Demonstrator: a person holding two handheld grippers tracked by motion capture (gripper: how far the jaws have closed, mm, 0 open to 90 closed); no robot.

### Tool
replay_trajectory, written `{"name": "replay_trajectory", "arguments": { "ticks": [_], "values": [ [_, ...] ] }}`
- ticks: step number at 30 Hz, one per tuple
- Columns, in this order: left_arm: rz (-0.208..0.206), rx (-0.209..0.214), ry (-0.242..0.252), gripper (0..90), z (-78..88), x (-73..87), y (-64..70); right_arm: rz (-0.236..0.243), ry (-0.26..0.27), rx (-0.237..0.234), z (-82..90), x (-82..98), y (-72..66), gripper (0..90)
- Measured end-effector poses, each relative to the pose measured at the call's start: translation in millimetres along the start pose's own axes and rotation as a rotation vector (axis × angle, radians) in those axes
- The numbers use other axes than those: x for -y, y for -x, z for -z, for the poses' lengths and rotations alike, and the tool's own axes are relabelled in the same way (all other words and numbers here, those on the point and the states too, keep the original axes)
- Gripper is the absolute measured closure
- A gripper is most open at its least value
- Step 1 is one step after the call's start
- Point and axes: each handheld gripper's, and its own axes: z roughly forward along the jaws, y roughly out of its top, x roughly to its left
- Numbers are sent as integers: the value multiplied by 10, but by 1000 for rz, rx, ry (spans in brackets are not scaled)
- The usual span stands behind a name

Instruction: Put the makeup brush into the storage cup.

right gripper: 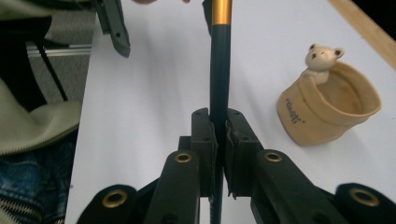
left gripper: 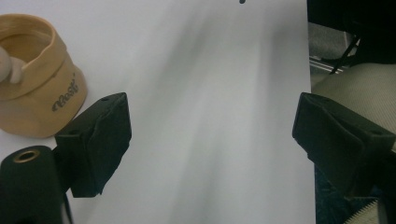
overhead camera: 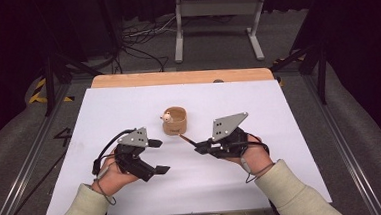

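A tan cup point(overhead camera: 175, 120) with a small bear figure point(right gripper: 321, 57) on its rim stands at the middle of the white table point(overhead camera: 258, 98). My right gripper point(overhead camera: 199, 146) sits just right of the cup, shut on a dark pen point(right gripper: 219, 60) with a gold band. The pen points past the jaws toward the cup's base point(overhead camera: 184, 137). In the right gripper view the cup point(right gripper: 327, 112) is to the right of my closed right gripper point(right gripper: 219, 127). My left gripper point(overhead camera: 159, 156) hovers left of the cup, open and holding nothing. Its view point(left gripper: 210, 135) shows bare table, with the cup point(left gripper: 42, 88) at upper left.
A wooden strip point(overhead camera: 176, 77) runs along the table's far edge. Beyond it on the floor stand a grey metal frame point(overhead camera: 218, 15) and loose cables point(overhead camera: 139, 45). The table's right edge point(left gripper: 309, 70) lies near the left gripper's outer jaw.
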Motion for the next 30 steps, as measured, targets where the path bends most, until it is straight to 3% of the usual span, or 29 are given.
{"name": "replay_trajectory", "arguments": {
  "ticks": [5, 17, 30],
  "values": [
    [8, 6, 14, 120, 1, 38, 1, -36, 76, 26, 13, 28, 40, 842],
    [55, -56, 78, 92, 103, 191, -5, -93, 239, 110, 35, 60, 133, 842],
    [94, -123, 114, 83, 202, 357, 3, -136, 353, 176, -48, 55, 277, 842]
  ]
}}
